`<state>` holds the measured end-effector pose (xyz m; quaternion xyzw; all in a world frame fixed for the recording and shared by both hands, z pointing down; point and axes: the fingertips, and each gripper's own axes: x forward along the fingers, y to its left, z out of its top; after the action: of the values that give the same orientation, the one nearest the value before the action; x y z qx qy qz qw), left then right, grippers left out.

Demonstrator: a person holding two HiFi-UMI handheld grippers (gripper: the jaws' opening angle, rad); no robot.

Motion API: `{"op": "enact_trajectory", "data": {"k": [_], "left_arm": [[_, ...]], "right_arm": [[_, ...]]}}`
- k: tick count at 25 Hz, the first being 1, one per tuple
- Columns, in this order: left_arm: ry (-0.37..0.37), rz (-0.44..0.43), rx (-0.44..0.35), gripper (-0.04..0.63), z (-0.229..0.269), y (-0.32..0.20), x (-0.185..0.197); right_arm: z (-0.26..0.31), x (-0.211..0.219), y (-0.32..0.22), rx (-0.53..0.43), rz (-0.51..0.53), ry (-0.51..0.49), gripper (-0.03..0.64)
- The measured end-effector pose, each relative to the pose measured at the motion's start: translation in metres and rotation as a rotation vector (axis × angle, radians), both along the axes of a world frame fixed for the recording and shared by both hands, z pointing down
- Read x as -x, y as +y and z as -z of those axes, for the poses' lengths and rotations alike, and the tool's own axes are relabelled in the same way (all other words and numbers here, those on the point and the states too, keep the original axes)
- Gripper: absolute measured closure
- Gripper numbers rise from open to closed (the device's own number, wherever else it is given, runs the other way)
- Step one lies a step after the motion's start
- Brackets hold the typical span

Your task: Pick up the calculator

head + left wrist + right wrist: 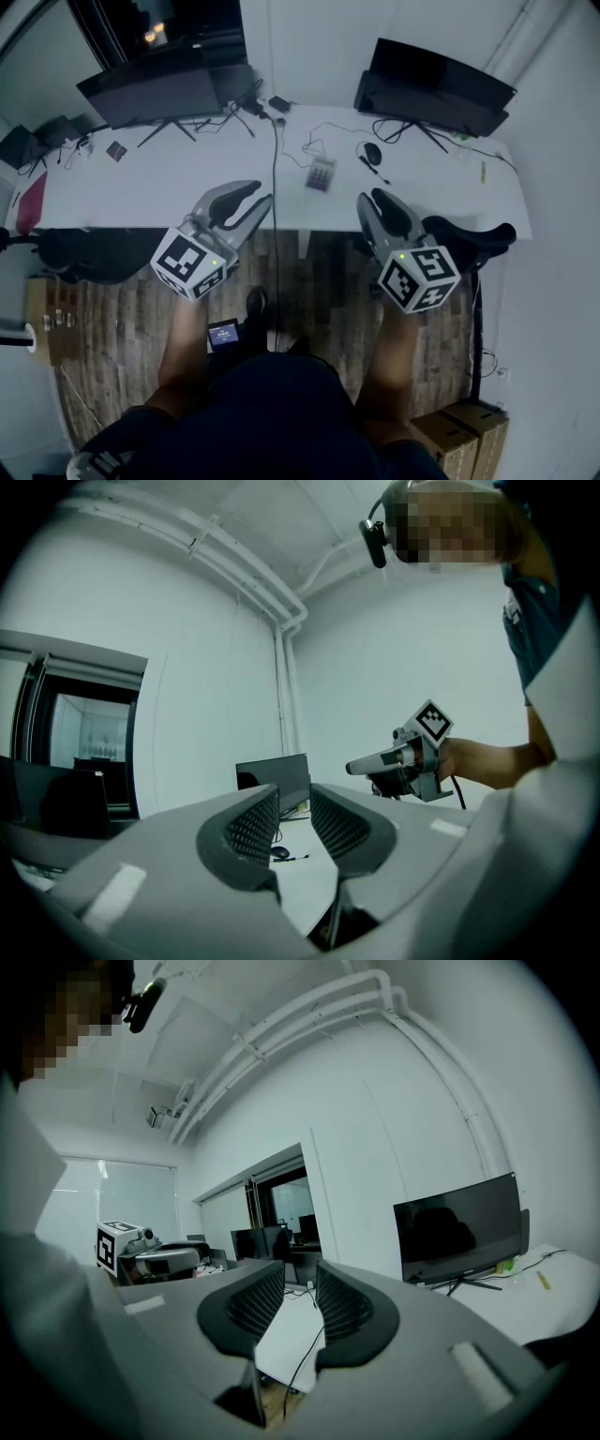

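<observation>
The calculator (321,174), small and grey, lies flat near the middle of the white desk (187,192), only in the head view. Both grippers hover in the air over the desk's near edge, short of it. My left gripper (251,200) is below and left of the calculator, open, with nothing between its jaws (292,808). My right gripper (373,202) is below and right of it, also open and empty (300,1283). Each gripper view looks level across the room and catches the other gripper: the right gripper (375,761) and the left gripper (155,1258).
Two dark monitors (169,89) (436,89) stand at the desk's back. A black mouse (372,152) and loose cables (276,159) lie near the calculator. Black chairs (469,239) (84,253) sit at the desk's near side; cardboard boxes (469,431) stand on the wooden floor.
</observation>
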<state>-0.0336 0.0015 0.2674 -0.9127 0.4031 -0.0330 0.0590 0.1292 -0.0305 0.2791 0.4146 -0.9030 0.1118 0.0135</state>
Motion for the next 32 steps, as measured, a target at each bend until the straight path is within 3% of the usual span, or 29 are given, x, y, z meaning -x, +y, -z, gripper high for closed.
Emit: {"op": "enact_trajectory", "data": {"k": [17, 32], "left_arm": [[0.057, -0.213, 0.004, 0.496, -0.003, -0.106, -0.014], [0.07, -0.326, 0.008, 0.495, -0.003, -0.168, -0.003]], "right_arm": [[-0.005, -0.014, -0.06, 0.026, -0.208, 0.049, 0.529], [-0.003, -0.002, -0.104, 0.028, -0.318, 0.063, 0.529]]}}
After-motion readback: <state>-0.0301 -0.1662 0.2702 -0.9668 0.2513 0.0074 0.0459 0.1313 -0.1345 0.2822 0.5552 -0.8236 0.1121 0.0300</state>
